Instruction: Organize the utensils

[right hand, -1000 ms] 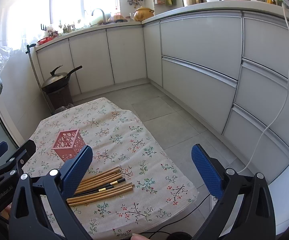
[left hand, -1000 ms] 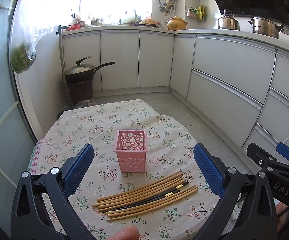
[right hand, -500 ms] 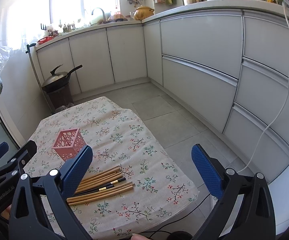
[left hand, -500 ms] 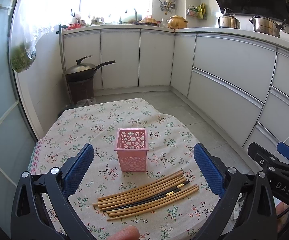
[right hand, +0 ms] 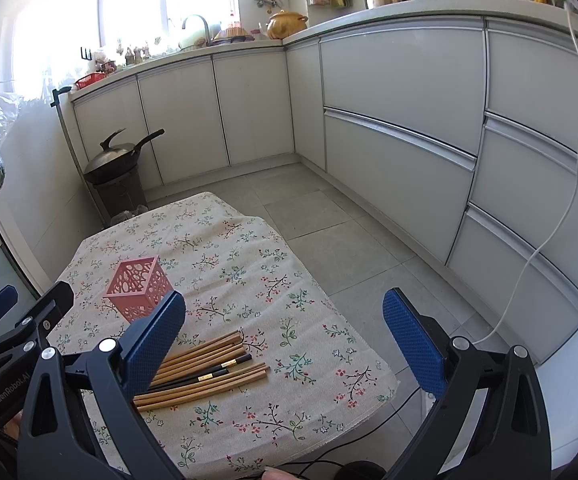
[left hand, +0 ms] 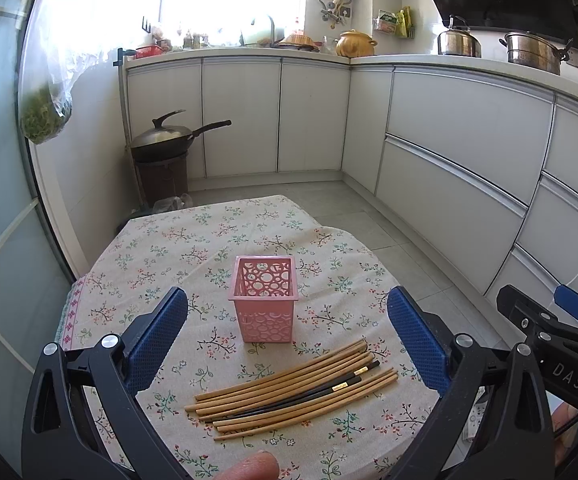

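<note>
Pink perforated plastic — the square utensil holder (left hand: 263,303) stands upright on the worktop (left hand: 193,248), which is draped in a floral tablecloth (left hand: 161,276). Just beside the holder, at its 5 o'clock in the left wrist view, lies a bundle of chopsticks (left hand: 293,392): pale bamboo sticks with two black ones among them, all flat on the cloth and roughly parallel, apart from the holder. The left gripper (left hand: 287,340) hovers over the near edge of the worktop, its blue-padded fingers (left hand: 157,336) spread wide and holding nothing. The right gripper (right hand: 285,344) sits at the left one's 3 o'clock — fingers (right hand: 413,340) likewise parted and empty. In the right wrist view the chopsticks (right hand: 205,372) lie partly behind its left finger, and the holder (right hand: 139,286) at 11 o'clock from them.
</note>
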A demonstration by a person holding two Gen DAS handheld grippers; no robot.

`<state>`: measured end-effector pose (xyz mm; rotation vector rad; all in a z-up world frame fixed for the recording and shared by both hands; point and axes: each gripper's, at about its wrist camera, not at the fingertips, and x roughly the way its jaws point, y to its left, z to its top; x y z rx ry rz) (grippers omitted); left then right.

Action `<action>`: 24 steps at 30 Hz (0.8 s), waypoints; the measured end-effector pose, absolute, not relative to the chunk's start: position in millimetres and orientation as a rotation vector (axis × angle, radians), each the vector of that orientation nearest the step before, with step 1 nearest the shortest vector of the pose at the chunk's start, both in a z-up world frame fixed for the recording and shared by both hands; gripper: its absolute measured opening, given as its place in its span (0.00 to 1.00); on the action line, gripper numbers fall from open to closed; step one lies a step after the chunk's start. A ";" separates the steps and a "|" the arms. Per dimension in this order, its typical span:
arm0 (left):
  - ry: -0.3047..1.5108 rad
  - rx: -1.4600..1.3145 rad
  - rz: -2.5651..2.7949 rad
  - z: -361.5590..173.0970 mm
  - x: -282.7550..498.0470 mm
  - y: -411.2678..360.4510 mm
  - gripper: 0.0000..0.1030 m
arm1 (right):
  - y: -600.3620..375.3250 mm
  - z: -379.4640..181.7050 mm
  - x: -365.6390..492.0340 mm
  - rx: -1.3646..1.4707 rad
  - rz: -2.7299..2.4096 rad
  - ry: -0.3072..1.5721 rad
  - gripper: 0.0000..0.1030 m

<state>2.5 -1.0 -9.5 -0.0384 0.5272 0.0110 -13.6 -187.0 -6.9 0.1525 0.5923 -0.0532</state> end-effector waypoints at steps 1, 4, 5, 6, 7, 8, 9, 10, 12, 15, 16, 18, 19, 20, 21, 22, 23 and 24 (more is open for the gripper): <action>0.528 -0.039 0.011 -10.5 2.4 -0.4 0.93 | -186.5 -7.0 -13.8 0.153 -0.053 0.592 0.94; 0.529 -0.038 0.010 -10.8 2.6 -0.3 0.93 | -187.2 -7.0 -13.4 0.152 -0.053 0.593 0.94; 0.528 -0.037 0.010 -10.2 2.8 -0.5 0.93 | -186.7 -7.1 -13.7 0.152 -0.052 0.593 0.94; 0.528 -0.036 0.010 -11.1 2.7 -0.2 0.93 | -186.6 -7.0 -13.6 0.153 -0.053 0.594 0.94; 0.529 -0.036 0.011 -11.3 2.7 0.0 0.93 | -186.2 -7.0 -13.9 0.153 -0.053 0.594 0.94; 0.529 -0.038 0.011 -10.9 2.9 -0.1 0.93 | -186.0 -7.0 -13.9 0.153 -0.052 0.595 0.94; 0.529 -0.037 0.010 -11.0 2.9 -0.2 0.93 | -186.4 -7.1 -13.7 0.153 -0.053 0.594 0.94; 0.529 -0.037 0.011 -11.3 2.8 -0.1 0.93 | -186.7 -7.0 -13.5 0.152 -0.053 0.594 0.94; 0.530 -0.037 0.011 -12.1 3.0 0.3 0.93 | -186.5 -7.5 -13.2 0.152 -0.051 0.596 0.94; 0.532 -0.036 0.011 -14.4 3.0 1.3 0.93 | -185.0 -7.6 -14.1 0.152 -0.051 0.597 0.94; 0.533 -0.036 0.011 -15.0 2.8 1.6 0.93 | -184.6 -7.5 -14.3 0.152 -0.051 0.597 0.94; 0.532 -0.037 0.011 -15.3 2.6 1.8 0.93 | -185.4 -7.4 -13.7 0.153 -0.051 0.598 0.94; 0.532 -0.036 0.011 -15.0 2.9 1.5 0.93 | -185.4 -7.4 -13.7 0.153 -0.051 0.598 0.94; 0.532 -0.036 0.011 -14.9 3.1 1.3 0.93 | -184.8 -7.5 -14.2 0.153 -0.051 0.599 0.94; 0.533 -0.036 0.011 -15.1 3.1 1.5 0.93 | -184.6 -7.5 -14.2 0.152 -0.051 0.598 0.94; 0.533 -0.038 0.009 -15.3 3.1 1.7 0.93 | -184.9 -7.4 -14.1 0.152 -0.051 0.598 0.94; 0.533 -0.036 0.011 -14.5 3.4 0.8 0.93 | -185.7 -7.4 -13.7 0.152 -0.051 0.598 0.94; 0.531 -0.035 0.012 -14.4 3.5 0.7 0.93 | -185.4 -7.3 -14.0 0.152 -0.050 0.598 0.94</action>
